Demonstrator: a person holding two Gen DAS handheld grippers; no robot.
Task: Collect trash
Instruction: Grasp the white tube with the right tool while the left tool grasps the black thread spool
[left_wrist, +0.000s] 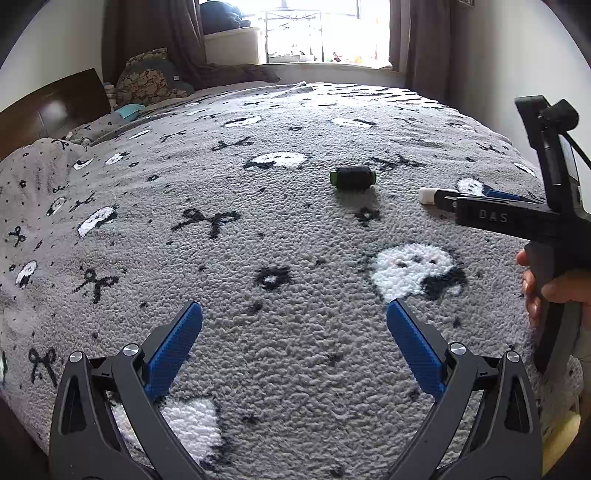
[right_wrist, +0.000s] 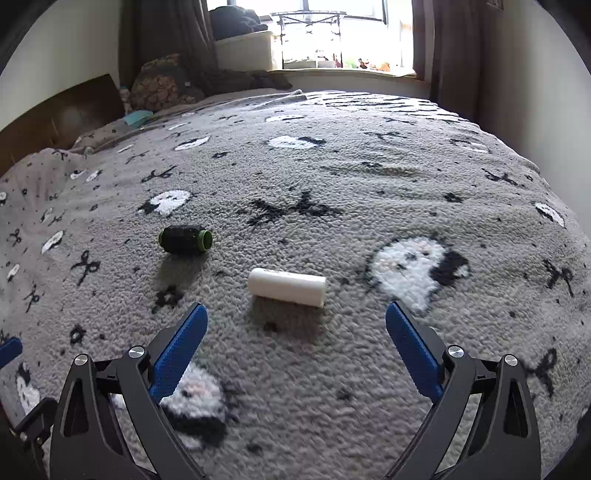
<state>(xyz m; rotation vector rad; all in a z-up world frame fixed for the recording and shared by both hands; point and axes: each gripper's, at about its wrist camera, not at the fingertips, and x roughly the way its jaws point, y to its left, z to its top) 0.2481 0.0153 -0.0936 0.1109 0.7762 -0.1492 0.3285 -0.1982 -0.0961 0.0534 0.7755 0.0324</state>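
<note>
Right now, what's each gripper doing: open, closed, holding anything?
Left gripper: open, empty, above the blanket.
Right gripper: open, empty, white roll just ahead of its fingertips.

Setting is a home bedroom. Most of both views is a bed covered by a grey fleece blanket (left_wrist: 295, 258) with white ghost shapes and black bows. Dark wooden headboard (left_wrist: 48, 107) sits at the left, with a patterned pillow (left_wrist: 147, 79) and a bundle of bedding against it. Far wall has a bright window (right_wrist: 343, 33) with brown curtains (right_wrist: 443, 44) on both sides; small items line the sill (right_wrist: 347, 74), too small to identify. Plain light walls. Folded dark clothing (right_wrist: 236, 18) is stacked on a white unit by the window.
</note>
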